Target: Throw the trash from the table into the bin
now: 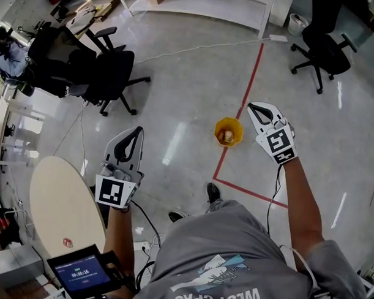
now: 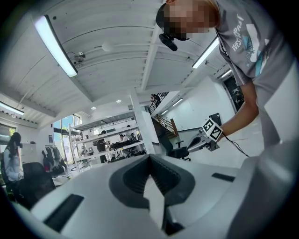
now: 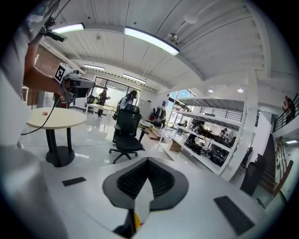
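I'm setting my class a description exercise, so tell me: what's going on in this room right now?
A person stands in an office with a gripper in each hand. The left gripper and the right gripper are both shut, with nothing between their jaws. A yellow bin on the floor, near the right gripper, has something in it. A small red item lies on the round table at the person's left.

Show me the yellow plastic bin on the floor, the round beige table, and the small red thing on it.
yellow plastic bin [image 1: 229, 120]: head view, on its far rim.
round beige table [image 1: 53, 196]: head view, on the bare top.
small red thing [image 1: 67, 242]: head view, on its middle.
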{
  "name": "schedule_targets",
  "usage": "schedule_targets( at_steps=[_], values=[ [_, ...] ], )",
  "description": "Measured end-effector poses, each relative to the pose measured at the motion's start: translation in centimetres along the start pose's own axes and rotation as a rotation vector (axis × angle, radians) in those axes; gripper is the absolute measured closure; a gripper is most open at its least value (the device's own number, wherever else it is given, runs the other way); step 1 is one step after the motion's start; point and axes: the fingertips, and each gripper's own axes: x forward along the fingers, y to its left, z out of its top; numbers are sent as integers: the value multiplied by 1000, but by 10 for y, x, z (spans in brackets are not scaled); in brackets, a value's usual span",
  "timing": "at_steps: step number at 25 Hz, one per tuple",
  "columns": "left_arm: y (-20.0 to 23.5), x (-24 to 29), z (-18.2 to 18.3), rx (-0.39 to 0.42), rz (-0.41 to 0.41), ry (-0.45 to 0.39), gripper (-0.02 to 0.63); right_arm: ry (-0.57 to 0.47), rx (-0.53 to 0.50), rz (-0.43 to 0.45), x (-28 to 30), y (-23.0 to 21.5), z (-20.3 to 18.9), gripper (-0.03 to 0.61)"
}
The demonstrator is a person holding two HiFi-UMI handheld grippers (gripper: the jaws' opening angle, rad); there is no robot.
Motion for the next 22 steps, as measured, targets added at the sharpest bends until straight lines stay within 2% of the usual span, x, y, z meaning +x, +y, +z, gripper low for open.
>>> schedule_targets(
  at_steps=[4, 12, 16, 20, 22],
  values=[
    [3, -6, -20, -16, 25, -3, 571, -3, -5, 13, 13, 12, -11, 571],
    [13, -36, -23, -1, 71, 16, 571, -26, -46, 65, 25, 32, 15, 571],
    [9, -59, -17, -25, 152, 13, 571, -53, -82, 129, 32, 45, 30, 571],
    [29, -115, 1, -53, 263, 34, 571, -75, -124, 231, 45, 83, 82, 571],
    [41, -151, -6, -45, 314, 61, 571, -96, -152, 280, 63, 115, 103, 571]
  ],
)
